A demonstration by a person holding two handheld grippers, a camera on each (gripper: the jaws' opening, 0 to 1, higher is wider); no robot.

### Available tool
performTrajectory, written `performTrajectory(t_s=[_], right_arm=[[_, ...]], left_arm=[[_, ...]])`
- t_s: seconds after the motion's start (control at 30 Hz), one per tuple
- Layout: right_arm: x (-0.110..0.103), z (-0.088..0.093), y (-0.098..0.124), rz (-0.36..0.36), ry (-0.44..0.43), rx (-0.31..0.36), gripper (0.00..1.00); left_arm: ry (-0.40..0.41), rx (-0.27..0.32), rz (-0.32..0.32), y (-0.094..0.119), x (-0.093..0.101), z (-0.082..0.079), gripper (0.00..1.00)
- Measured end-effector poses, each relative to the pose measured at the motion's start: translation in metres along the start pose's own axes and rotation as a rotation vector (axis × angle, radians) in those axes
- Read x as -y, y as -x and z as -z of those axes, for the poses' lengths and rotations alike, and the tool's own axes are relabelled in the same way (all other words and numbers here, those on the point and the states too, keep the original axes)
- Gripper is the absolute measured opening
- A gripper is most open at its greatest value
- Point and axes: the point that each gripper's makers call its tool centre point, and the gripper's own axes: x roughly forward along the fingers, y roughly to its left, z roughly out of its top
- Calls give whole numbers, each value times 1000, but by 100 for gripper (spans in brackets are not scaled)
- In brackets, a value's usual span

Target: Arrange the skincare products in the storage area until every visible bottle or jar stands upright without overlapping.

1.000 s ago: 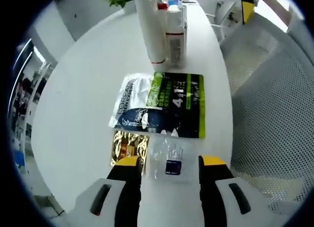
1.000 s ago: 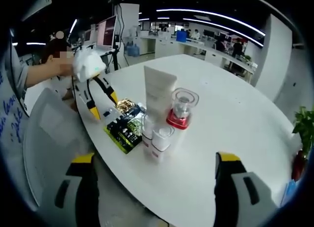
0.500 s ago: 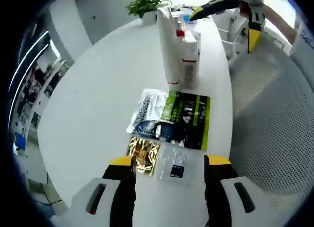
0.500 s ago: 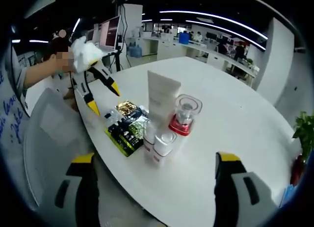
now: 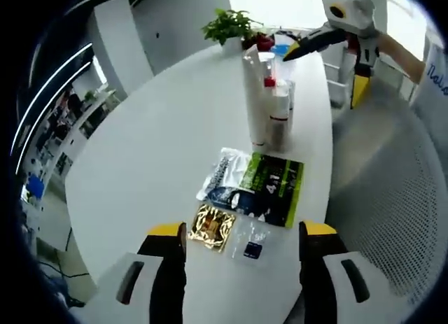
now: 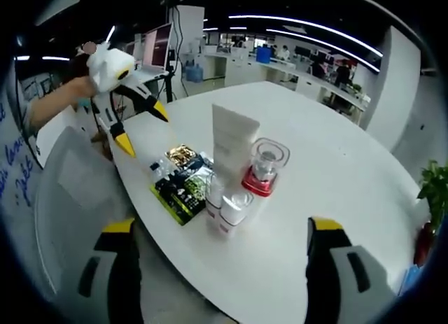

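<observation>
The skincare group stands on the white table: a tall white tube, a red-collared clear bottle and two small white bottles, with flat sachets beside them. Left gripper and right gripper hover clear, fingers spread, empty. Sachet print is illegible.

We cannot read most of the print on the green sachet, and the lettering on the white sachet beside it is too small for us. The green sachet covers part of the white one. The tall tube hides much of the bottles behind it. Our own jaws run off both views' lower edges.
</observation>
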Motion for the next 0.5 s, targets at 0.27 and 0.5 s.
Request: performTrajectory(t_s=[0.27,0.5], right_arm=[[2,-1,3,17,-5,3,100],[3,-1,5,37,-16,9,100]], left_arm=[[34,45,-44,13,-7,-7,72],[48,101,-55,23,-4,-13,78]])
